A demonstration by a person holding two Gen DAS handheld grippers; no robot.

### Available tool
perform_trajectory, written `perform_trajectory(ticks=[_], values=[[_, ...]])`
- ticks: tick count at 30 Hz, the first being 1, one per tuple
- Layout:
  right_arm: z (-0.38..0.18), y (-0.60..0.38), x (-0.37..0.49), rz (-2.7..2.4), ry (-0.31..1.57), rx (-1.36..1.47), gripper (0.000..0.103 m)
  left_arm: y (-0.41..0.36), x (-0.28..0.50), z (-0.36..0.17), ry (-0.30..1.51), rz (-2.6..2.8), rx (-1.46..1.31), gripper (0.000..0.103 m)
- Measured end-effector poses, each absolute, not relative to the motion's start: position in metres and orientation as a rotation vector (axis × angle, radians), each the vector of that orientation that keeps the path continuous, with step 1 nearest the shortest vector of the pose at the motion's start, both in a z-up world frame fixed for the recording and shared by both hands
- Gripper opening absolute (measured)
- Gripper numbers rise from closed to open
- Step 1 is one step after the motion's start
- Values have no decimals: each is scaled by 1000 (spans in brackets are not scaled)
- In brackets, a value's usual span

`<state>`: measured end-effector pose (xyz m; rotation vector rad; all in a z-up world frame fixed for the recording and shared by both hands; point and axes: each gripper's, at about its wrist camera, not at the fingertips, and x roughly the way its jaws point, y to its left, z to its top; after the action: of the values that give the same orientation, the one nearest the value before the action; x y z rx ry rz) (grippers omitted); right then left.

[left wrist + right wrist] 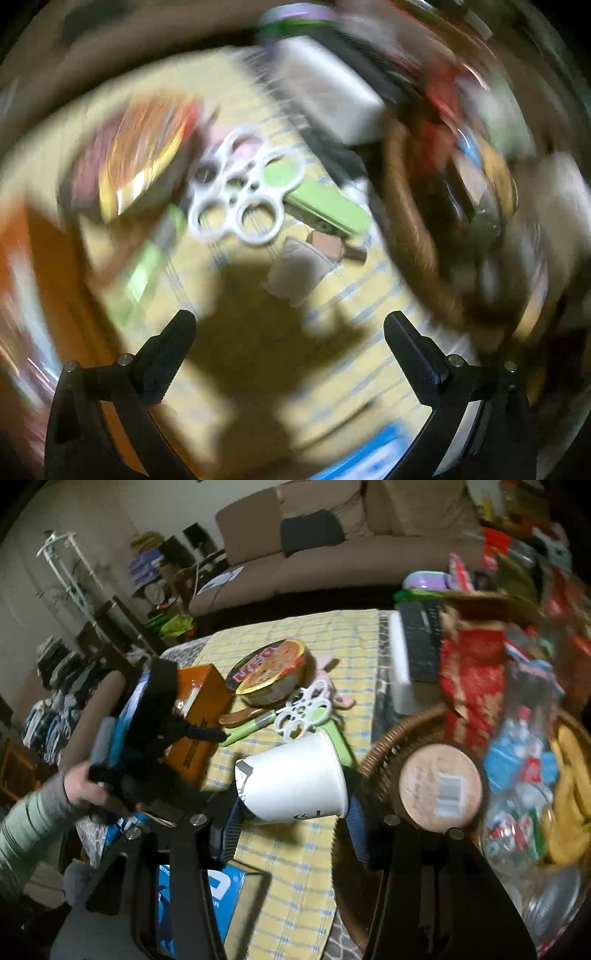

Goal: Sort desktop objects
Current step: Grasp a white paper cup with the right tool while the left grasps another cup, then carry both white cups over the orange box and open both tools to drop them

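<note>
My right tool [291, 834] grips a white cup [295, 775] above the counter [295, 886] beside the basket [391, 738], left tool [290, 328] wide open and empty; rings [303, 712], bowl [273, 672], box [199, 716] still unsorted, so I judge sorting early.

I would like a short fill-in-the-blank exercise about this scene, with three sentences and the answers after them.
1. The right gripper is shut on a white paper ____.
2. The left gripper is ____, with nothing between its fingers.
3. The white ring holder lies on the ____ checked cloth.

Missing words: cup; open; yellow
</note>
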<state>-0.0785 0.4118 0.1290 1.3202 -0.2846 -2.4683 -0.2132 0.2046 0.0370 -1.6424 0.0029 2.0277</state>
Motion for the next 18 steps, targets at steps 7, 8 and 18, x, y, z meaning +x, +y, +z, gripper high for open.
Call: perform_trajectory(ticks=[7,8,18], values=[[122,409,-67,-2475,-258,1331,47,213,-217,11,-300,2142,-1791,103],[122,407,-66,-2478,-251,1332,47,215,-218,6,-332,2135,-1822,101],[124,398,-42,-2496,-190,1311,47,226,-218,-28,-469,2160,-1926,80]])
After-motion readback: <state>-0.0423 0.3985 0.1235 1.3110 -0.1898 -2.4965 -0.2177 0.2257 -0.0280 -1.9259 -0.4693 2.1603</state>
